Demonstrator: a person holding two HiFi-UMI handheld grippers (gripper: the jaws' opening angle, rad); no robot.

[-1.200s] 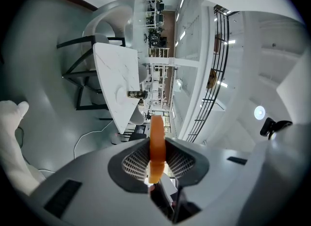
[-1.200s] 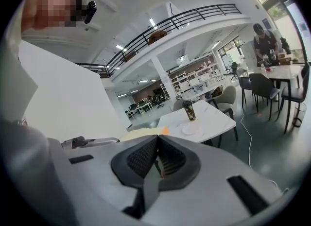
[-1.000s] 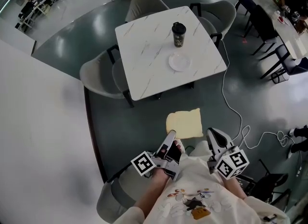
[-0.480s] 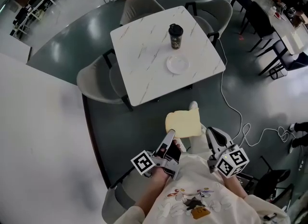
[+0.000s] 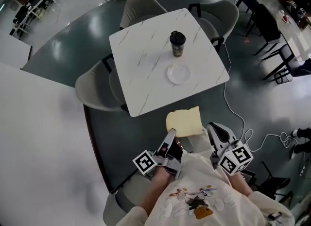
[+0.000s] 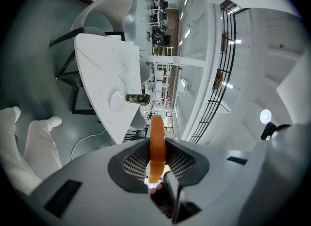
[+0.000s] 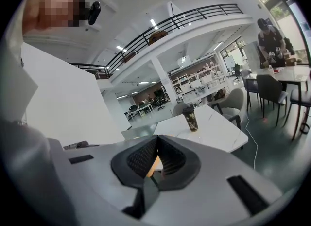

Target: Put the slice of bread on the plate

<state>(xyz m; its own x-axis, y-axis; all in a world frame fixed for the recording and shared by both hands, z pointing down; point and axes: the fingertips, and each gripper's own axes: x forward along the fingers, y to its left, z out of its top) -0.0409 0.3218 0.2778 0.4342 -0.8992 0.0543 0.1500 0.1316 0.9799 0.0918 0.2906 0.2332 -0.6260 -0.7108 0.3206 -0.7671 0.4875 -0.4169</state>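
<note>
The slice of bread (image 5: 184, 121) is clamped at its near edge in my left claw (image 5: 171, 136). The left gripper view shows it edge-on, with both pads pressing on its faces. The slice lies flat in the air above the floor, just short of the near edge of the worktop (image 5: 146, 60) and well apart from the plate (image 5: 178, 73). The plate lies on the worktop with a dark lidded cup (image 5: 177, 43) standing upright just beyond it. My right claw (image 7: 155, 143) is beside the slice, its jaw tips brought together with nothing gripped. Grey chairs (image 5: 95, 84) surround the worktop.
</note>
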